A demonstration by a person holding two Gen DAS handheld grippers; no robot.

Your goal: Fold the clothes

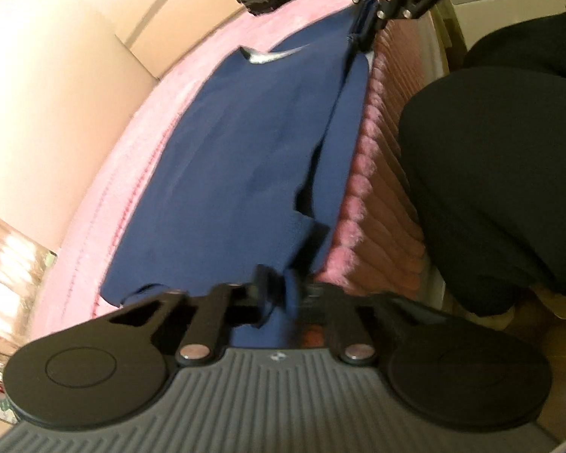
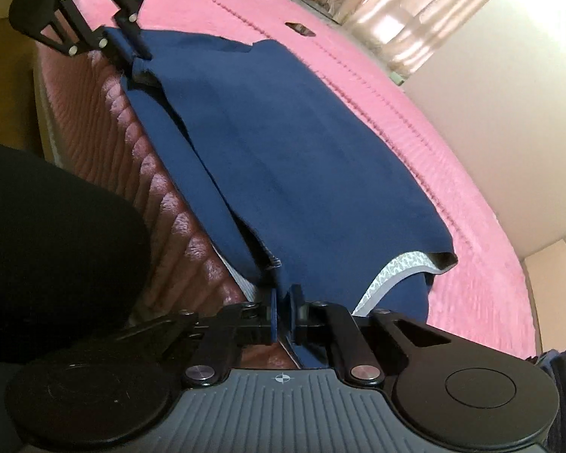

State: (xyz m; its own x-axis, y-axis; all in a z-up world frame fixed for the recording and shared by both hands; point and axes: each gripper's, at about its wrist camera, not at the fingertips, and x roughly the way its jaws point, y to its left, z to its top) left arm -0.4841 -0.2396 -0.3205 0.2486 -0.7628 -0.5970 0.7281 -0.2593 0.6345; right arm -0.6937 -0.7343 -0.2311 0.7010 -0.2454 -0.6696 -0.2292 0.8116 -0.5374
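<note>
My left hand-held gripper (image 1: 279, 287) and right hand-held gripper (image 2: 283, 302) each pinch the near edge of a navy shirt (image 2: 302, 158) spread flat along the edge of the bed (image 2: 452, 158), on fuzzy pink cover; no readable writing.

A navy shirt (image 1: 245, 158) lies spread flat on the pink bed, its long near edge running along the side of the mattress and partly folded over onto itself. At one end a pale grey patterned collar lining (image 2: 400, 268) shows at the open neck, and the cloth there curls up a little. Both corners of the near edge are lifted off the bed and pinched, so the fold between them stands in a raised ridge while the rest rests smooth.
</note>
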